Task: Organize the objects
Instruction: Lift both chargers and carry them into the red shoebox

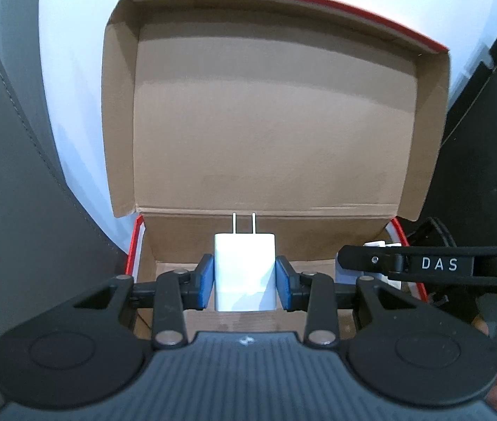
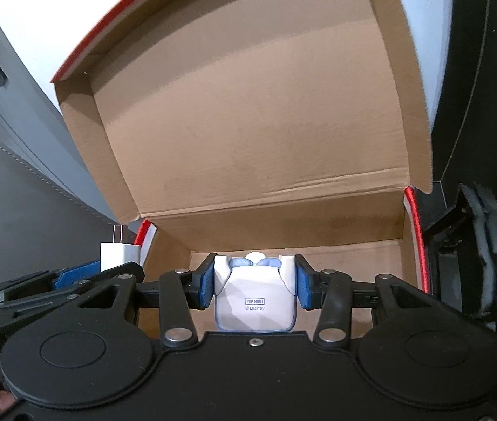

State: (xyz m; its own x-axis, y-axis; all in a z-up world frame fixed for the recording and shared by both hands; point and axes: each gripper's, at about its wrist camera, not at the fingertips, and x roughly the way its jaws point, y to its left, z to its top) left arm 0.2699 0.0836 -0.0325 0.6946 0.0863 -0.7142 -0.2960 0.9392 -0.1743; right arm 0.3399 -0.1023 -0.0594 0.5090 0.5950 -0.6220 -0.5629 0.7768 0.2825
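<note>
Right gripper (image 2: 253,286) clamps small white figure (image 2: 254,298), "POP MART" printed on base, between blue pads (image 2: 206,286). Open cardboard box (image 2: 353,245) ahead, lid up, red outer edge. At left, left gripper (image 2: 73,279) with white charger (image 2: 120,254), prongs up.

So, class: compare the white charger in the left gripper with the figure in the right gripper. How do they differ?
The charger is a plain white block with two metal prongs pointing up; the figure has blue and white parts and printed POP MART and Disney text. Both are held between blue fingers over the open cardboard box.
</note>
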